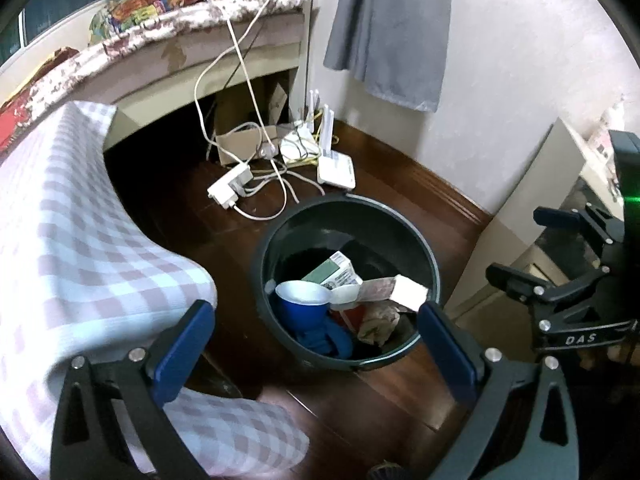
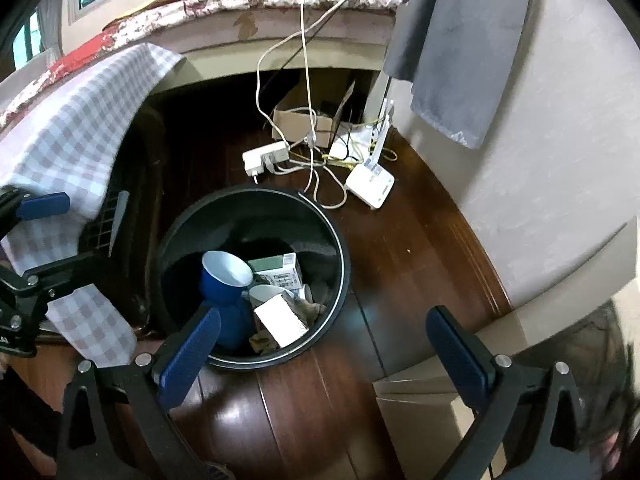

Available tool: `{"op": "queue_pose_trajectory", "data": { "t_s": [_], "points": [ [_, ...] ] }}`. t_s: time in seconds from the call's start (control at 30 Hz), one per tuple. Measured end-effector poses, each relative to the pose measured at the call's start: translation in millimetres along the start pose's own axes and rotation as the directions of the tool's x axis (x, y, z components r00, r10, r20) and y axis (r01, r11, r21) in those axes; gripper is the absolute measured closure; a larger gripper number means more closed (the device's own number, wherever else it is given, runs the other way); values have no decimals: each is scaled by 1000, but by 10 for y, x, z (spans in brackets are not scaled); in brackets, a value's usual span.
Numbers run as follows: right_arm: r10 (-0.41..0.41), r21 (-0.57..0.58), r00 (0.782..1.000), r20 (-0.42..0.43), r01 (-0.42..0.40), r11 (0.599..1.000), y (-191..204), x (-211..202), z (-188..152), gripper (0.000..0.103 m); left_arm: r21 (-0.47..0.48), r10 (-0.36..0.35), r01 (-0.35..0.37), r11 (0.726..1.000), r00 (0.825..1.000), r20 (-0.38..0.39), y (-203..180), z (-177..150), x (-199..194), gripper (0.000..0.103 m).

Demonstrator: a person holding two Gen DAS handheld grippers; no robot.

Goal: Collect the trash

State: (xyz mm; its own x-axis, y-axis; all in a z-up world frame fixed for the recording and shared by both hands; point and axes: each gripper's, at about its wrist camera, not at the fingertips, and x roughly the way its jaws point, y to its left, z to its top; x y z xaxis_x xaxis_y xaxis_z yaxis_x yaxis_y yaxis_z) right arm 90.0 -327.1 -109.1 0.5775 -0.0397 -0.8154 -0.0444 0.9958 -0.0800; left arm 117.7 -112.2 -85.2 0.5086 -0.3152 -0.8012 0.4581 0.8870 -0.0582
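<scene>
A dark round trash bin [image 1: 424, 240] stands on the wooden floor; it also shows in the right wrist view [image 2: 340, 248]. Inside lie a blue cup [image 1: 302, 306] [image 2: 224, 276], a green-and-white carton [image 1: 334, 272] [image 2: 280, 270], a white box [image 1: 408, 290] [image 2: 280, 320] and crumpled paper [image 1: 376, 320]. My left gripper [image 1: 316, 344] is open and empty, hovering over the bin's near rim. My right gripper [image 2: 324, 348] is open and empty, above the bin's near right edge. The right gripper also shows at the right of the left wrist view [image 1: 560, 256].
A table with a checked cloth [image 1: 80, 240] [image 2: 80, 132] stands left of the bin. Behind it lie a power strip [image 1: 230, 186], cables, a white router [image 1: 336, 168] [image 2: 370, 184] and a cardboard box [image 2: 304, 120]. A bed [image 1: 180, 40], a grey curtain [image 1: 388, 32] and a pale cabinet [image 1: 532, 184] surround.
</scene>
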Motion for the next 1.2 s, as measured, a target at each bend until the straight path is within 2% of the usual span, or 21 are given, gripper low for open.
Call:
{"op": "queue_pose_trajectory", "data": {
  "t_s": [0.17, 0.33, 0.53, 0.73, 1.0, 1.2],
  "points": [
    [25, 21, 999, 35, -26, 999, 56, -283, 64, 0, -10, 4, -4, 1000, 999, 36, -11, -16, -272, 1],
    [41, 24, 995, 92, -44, 999, 145, -669, 141, 0, -33, 45, -42, 999, 994, 100, 72, -44, -663, 1],
    [88, -7, 987, 133, -88, 996, 419, -1064, 185, 0, -85, 110, -98, 992, 982, 154, 241, -112, -1032, 1],
    [127, -37, 977, 170, -123, 992, 784, -1381, 200, 0, -118, 159, -140, 983, 972, 174, 317, -246, -1306, 1],
    [116, -60, 965, 234, -105, 993, 1009, -1793, 274, 0, -176, 232, -192, 965, 941, 246, 390, -375, -1795, 1],
    [118, -66, 947, 298, -103, 992, 1072, -2160, 310, 0, -210, 248, -191, 959, 924, 291, 383, -418, -2043, 1]
  ]
}}
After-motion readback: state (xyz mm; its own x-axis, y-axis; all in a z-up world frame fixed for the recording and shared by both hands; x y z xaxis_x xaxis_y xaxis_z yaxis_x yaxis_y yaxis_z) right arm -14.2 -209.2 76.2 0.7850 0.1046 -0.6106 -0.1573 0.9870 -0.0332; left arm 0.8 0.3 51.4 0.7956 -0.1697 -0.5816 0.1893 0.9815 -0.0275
